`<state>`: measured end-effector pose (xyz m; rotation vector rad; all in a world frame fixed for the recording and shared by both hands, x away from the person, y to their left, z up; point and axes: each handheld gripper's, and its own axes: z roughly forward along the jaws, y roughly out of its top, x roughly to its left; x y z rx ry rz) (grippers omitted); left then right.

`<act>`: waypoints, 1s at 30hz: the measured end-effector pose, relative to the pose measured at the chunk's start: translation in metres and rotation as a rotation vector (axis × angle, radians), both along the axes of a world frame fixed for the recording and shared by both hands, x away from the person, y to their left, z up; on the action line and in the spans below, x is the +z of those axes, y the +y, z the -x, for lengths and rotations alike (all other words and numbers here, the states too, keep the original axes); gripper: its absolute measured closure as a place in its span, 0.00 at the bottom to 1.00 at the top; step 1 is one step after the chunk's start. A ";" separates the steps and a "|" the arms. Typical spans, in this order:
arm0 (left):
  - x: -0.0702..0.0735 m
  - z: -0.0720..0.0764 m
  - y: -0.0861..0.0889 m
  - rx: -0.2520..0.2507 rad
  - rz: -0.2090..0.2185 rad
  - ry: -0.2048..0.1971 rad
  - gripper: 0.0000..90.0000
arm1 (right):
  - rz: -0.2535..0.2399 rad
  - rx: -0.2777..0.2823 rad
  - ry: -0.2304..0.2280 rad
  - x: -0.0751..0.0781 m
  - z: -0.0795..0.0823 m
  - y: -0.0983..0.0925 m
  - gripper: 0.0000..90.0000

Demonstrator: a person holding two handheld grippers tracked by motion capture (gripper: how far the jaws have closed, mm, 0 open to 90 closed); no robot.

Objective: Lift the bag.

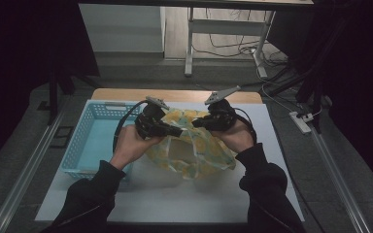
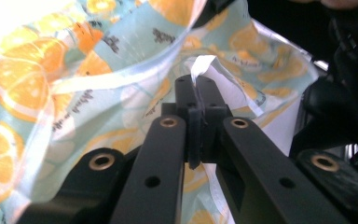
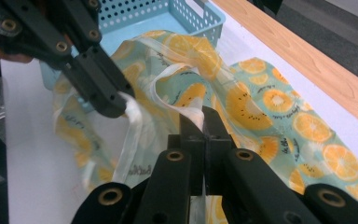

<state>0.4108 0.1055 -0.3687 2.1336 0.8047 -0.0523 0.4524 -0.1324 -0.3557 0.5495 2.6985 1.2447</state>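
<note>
I see orange-print bag (image 1: 194,148) hanging between both tongs above the table (image 1: 175,199), left gripper (image 1: 178,131) clamped on one handle, right gripper (image 1: 195,123) clamped on the other, basket (image 1: 85,145) left.

Inside of the orange-print plastic bag (image 1: 194,145) hidden by its own folds in the high view; contents impossible to tell. Near corner of the blue perforated basket (image 1: 90,136) covered by the left hand (image 1: 128,145). Both forearms cut off by the bottom edge. Bag's print lettering too blurred to read in the left gripper view. Basket cropped by the top edge in the right gripper view.
</note>
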 end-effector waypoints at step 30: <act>0.077 -0.023 0.022 0.045 0.108 -0.070 1.00 | -0.026 -0.015 -0.054 0.057 -0.007 0.004 1.00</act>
